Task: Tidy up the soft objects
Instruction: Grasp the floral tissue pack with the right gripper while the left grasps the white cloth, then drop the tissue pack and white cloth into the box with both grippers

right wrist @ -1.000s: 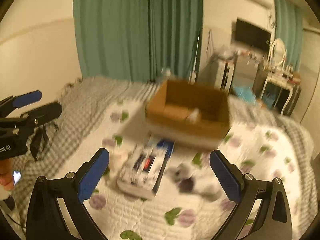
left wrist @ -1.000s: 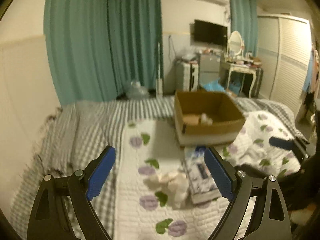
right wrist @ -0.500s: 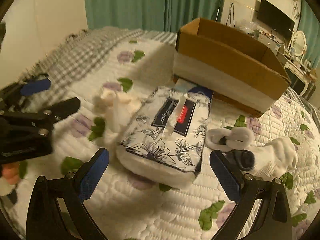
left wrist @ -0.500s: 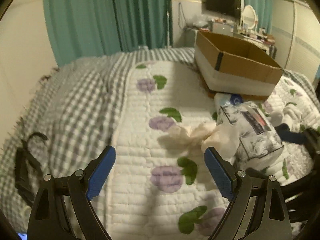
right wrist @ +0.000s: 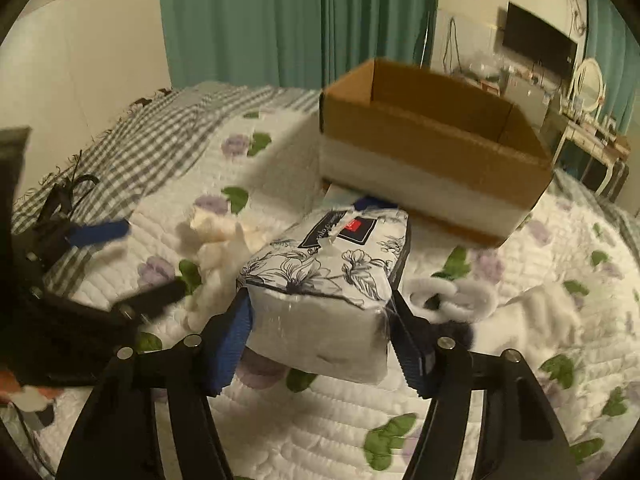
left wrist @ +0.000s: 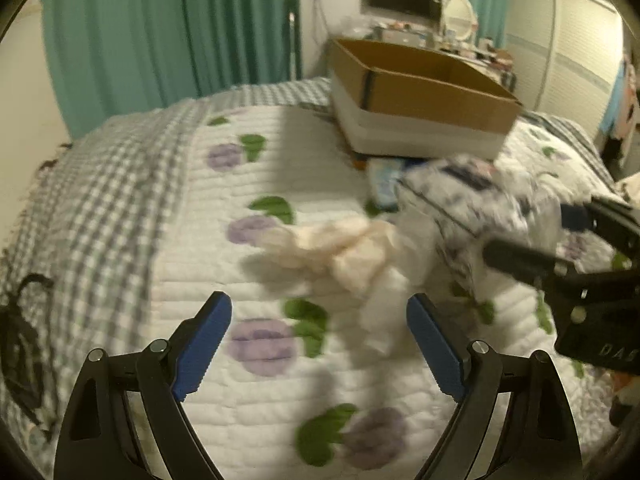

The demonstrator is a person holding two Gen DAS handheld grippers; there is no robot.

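Note:
A floral tissue pack lies on the quilt, and my right gripper is shut on its near end. In the left wrist view the pack is blurred at right, with the right gripper beside it. A cream crumpled cloth lies just ahead of my open, empty left gripper; it also shows in the right wrist view. An open cardboard box stands behind the pack. White socks lie to the right of the pack.
The floral quilt covers the bed, with a grey checked blanket on the left. A black cord lies at the left edge. Teal curtains hang behind. A dresser with a mirror stands at far right.
My right gripper has moved forward and closed on the tissue pack. My left gripper has moved closer to the cream cloth.

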